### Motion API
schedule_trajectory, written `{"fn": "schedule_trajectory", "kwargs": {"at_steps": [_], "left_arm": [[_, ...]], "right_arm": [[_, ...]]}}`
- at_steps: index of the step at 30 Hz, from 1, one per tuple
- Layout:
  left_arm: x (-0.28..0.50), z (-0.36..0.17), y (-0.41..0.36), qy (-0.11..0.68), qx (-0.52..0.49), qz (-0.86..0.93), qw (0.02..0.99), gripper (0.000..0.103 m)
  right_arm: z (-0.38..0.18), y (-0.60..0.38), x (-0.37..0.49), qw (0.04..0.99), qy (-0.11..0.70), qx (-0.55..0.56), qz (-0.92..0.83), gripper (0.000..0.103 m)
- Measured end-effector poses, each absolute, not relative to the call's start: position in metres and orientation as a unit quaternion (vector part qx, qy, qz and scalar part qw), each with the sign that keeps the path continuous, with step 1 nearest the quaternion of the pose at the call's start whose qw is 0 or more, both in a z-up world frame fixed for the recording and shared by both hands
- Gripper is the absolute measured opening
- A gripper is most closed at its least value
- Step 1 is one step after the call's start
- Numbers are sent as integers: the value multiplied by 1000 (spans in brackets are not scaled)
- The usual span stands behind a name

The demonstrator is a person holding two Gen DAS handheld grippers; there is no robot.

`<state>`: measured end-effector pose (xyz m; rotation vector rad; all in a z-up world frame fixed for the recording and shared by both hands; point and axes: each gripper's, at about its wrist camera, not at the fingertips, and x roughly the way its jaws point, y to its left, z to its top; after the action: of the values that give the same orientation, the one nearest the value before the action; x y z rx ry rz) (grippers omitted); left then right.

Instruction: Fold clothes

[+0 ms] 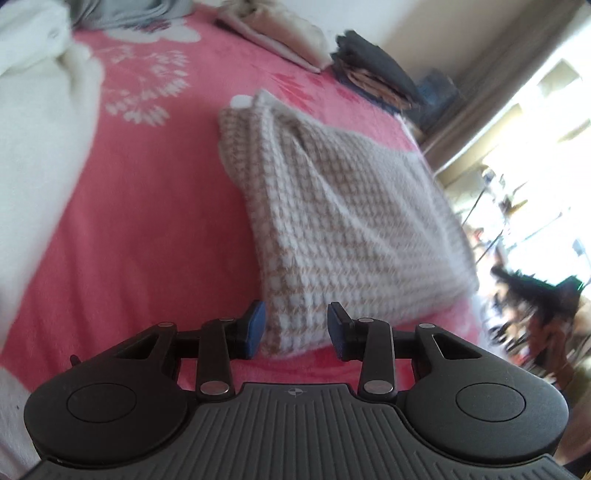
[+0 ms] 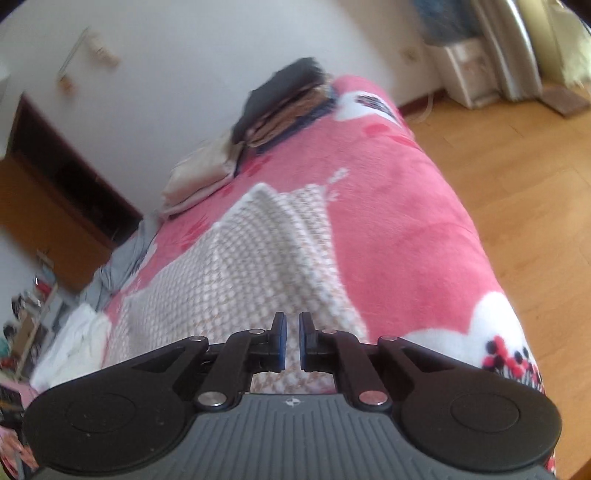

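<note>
A folded beige-and-white checked knit garment [image 1: 351, 221] lies on the pink flowered blanket [image 1: 147, 221] of a bed. My left gripper [image 1: 296, 328] hovers at its near corner. It is open, and the corner shows in the gap between the blue pads without either pad pressing on it. In the right wrist view the same garment [image 2: 240, 277] stretches away under my right gripper [image 2: 291, 339]. That gripper's pads stand almost together with only a thin slit, and no cloth is visibly caught in them.
A white fluffy garment [image 1: 37, 129] lies at the left and grey cloth [image 1: 122, 11] at the far end. A cream folded pile [image 2: 199, 181] and a dark stack [image 2: 284, 96] sit by the wall. The blanket [image 2: 406, 240] drops off to wooden floor [image 2: 517, 184] on the right.
</note>
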<state>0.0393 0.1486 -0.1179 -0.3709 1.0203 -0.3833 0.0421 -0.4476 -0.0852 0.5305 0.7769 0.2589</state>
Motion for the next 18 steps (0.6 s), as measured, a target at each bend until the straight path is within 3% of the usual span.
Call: {"fn": "schedule_trajectory", "kwargs": {"at_steps": [6,10,13,14,16,18], "left_arm": [[37,-141,126,505,-103,-150,844,37],[26,-124,136,495,-105,-147,850,36],[10,-112,147,479,-126,-148,856,37],[6,-112,148,481,-145,-158,850,38],[6,-123,147,493,-213,-181,824,54],[11,-142,145,501,-284,-184,797,56]], "right_arm": [[-127,-416,62,881,434,160,100,4],[-114,-416,54,885,427,165,85,7],[-105,-432,37,878,410,234,77,26],[-110,-439,30,865,411,278,77,39],[-119,-451,16,832,412,363,79,42],[-143,-453,11,791,427,431,81,50]]}}
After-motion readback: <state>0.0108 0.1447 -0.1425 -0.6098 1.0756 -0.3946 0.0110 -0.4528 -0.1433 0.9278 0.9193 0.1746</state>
